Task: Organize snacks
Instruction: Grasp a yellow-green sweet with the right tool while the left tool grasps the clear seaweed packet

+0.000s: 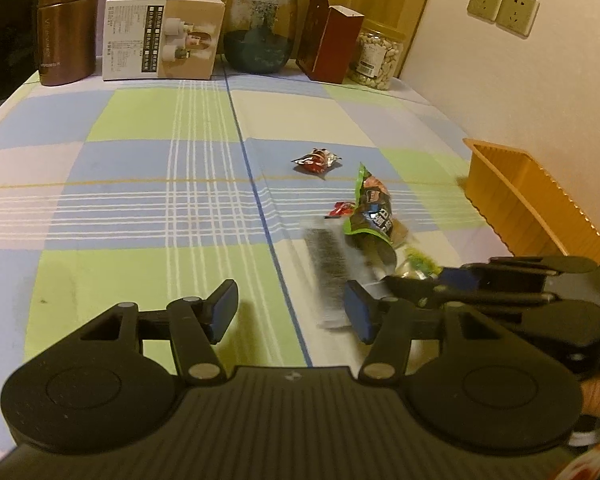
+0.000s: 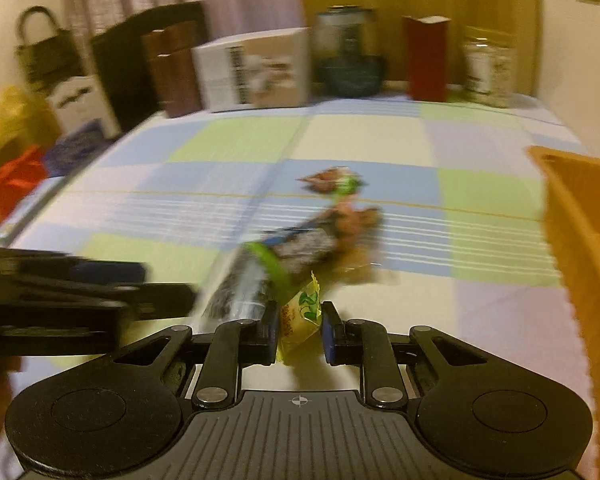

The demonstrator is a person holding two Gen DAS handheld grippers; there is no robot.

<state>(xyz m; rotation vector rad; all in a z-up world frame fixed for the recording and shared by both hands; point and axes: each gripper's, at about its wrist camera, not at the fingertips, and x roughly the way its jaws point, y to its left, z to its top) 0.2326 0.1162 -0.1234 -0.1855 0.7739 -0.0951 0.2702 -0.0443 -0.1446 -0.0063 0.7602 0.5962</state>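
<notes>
Right wrist view shows the right gripper [image 2: 299, 330] with its jaws pulled in close. They are squeezing a small yellow snack packet [image 2: 300, 320] with green print. The packet stands up between the blue pads, its long side going up and away from the camera, and its pointed top sticks out past the pads. This view is blurry.

Just past the yellow packet lies a long green and black snack bag [image 2: 300, 246]. Its long side runs across the checked tablecloth [image 2: 364, 140], from near left to far right. In the left wrist view the same bag [image 1: 370, 210] points away, with its green tip at the far end. A small red snack packet [image 1: 317, 160] lies a bit farther off, apart from the bag. Another tiny red wrapper [image 1: 340, 209] peeks out beside the bag.

The left gripper [image 1: 292, 308] hangs above the cloth with its jaws about half open and nothing between them.

An orange basket [image 1: 540, 204] sits at the right side of the table, near the snacks.
</notes>
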